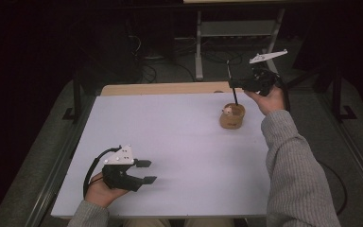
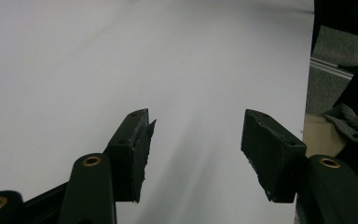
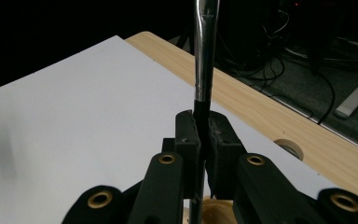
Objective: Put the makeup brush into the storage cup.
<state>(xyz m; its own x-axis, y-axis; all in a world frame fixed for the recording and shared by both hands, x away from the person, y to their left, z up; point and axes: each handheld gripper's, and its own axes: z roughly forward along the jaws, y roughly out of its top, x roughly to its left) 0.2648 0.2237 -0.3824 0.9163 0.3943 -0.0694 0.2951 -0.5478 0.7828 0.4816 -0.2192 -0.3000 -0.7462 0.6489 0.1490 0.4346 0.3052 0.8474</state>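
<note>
1. From the high view we see the right gripper (image 1: 235, 85) raised at the far right of the white table (image 1: 179, 142), its jaws shut on a thin dark rod (image 1: 232, 87) that stands nearly upright.
2. The rod's lower end goes down into a wooden bowl (image 1: 232, 117) on the table just below the gripper; something pale lies in the bowl, though it is too small for us to name.
3. The right gripper view adds what the high view lacks: the rod (image 3: 203, 60) is shiny metal above the clamped jaws of the right gripper (image 3: 203, 135), and the bowl's rim (image 3: 216, 210) peeks out beneath them.
4. The left gripper (image 1: 144, 171) rests near the table's front left corner, well apart from the bowl.
5. In the left gripper view we see its jaws part-way open over bare white surface, with nothing between them (image 2: 196, 144).
</note>
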